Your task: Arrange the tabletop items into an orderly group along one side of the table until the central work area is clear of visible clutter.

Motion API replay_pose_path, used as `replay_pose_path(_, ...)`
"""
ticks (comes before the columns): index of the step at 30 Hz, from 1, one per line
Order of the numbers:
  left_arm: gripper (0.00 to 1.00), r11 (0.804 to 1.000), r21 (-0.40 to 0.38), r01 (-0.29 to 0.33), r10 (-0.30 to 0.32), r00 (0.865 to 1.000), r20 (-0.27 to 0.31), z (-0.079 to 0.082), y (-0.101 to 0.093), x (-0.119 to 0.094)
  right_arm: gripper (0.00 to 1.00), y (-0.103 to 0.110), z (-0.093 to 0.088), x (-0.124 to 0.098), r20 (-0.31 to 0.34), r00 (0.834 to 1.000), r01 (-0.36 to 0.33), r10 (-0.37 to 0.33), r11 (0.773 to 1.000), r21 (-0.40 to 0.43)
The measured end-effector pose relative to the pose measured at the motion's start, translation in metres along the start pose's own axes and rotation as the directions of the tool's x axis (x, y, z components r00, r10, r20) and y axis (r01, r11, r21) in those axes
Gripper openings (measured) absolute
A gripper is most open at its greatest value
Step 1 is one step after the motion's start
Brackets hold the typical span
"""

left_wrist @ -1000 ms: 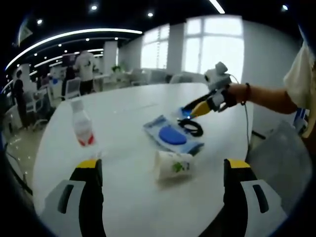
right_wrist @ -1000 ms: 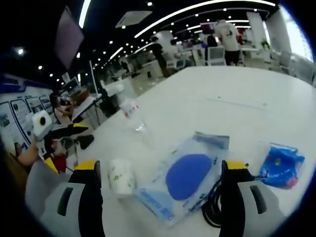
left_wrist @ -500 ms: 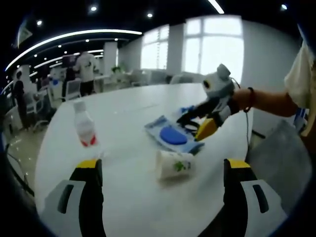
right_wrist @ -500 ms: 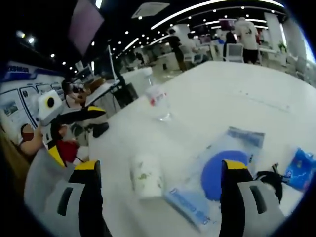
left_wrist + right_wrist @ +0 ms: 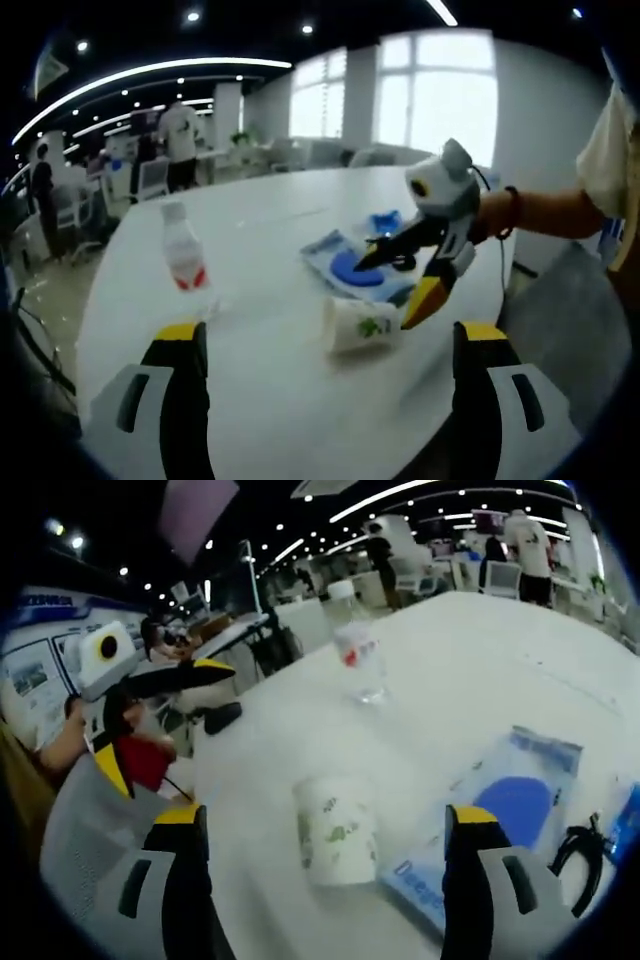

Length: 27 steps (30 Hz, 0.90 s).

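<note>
Around us lies an open-plan office: ceiling light strips, tall windows, desks, people standing far off. Our white bench (image 5: 280, 400) is round-edged and glossy. On it we list: a blue flat packet (image 5: 500, 815) with a dark blue oval; a clear water bottle (image 5: 185, 255) with red label, upright, well apart from the rest; a white paper cup (image 5: 335, 830) with green print, lying on its side just beside the packet; a black cable coil (image 5: 578, 842) past the packet. Our left tool (image 5: 325, 375) is spread wide, empty. Our right tool (image 5: 320, 860) likewise gapes, the cup between its jaws.
</note>
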<state>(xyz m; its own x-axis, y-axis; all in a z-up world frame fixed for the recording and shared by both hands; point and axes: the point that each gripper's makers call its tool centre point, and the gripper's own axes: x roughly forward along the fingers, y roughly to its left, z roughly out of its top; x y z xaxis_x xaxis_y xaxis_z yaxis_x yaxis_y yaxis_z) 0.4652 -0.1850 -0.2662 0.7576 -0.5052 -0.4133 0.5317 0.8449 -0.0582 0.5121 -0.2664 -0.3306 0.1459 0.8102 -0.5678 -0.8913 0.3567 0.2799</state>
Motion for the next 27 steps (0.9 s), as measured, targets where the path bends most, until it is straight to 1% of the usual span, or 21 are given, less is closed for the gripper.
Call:
replay_pose_path(3,1.0,1.0,0.0,-0.001,0.001,1.0,0.001,0.0,0.001,0.0,0.95,0.002,-0.003,0.003,-0.002,1.0,-0.008,0.008,1.0,0.005)
replay_pose_path(10,1.0,1.0,-0.003,0.006,-0.006,1.0,0.009,0.003,-0.005,-0.001,0.85,-0.002,-0.016,0.011,-0.037,0.999,0.008,-0.009,1.0,-0.006)
replay_pose_path(11,1.0,1.0,-0.002,0.007,-0.007,1.0,0.007,0.003,-0.006,-0.001,0.84,-0.002,-0.019,0.012,-0.047,0.999,0.01,-0.011,1.0,-0.019)
replay_pose_path(13,1.0,1.0,-0.002,0.008,-0.008,1.0,0.004,0.003,-0.007,-0.001,0.79,-0.003,-0.023,0.013,-0.066,0.998,0.019,-0.021,0.999,-0.042)
replay_pose_path(16,1.0,1.0,-0.001,0.009,-0.01,1.0,-0.006,0.001,-0.009,-0.001,0.7,-0.004,-0.026,0.015,-0.074,0.997,0.024,-0.029,0.998,-0.066)
replay_pose_path(22,1.0,1.0,-0.001,0.014,-0.014,1.0,-0.013,0.0,-0.011,0.0,0.58,-0.005,-0.031,0.018,-0.094,0.995,0.035,-0.043,0.996,-0.083)
replay_pose_path(27,1.0,1.0,-0.012,0.017,-0.017,1.0,0.002,0.003,-0.012,0.002,0.5,-0.005,-0.035,0.019,-0.111,0.993,0.031,-0.04,0.996,-0.082)
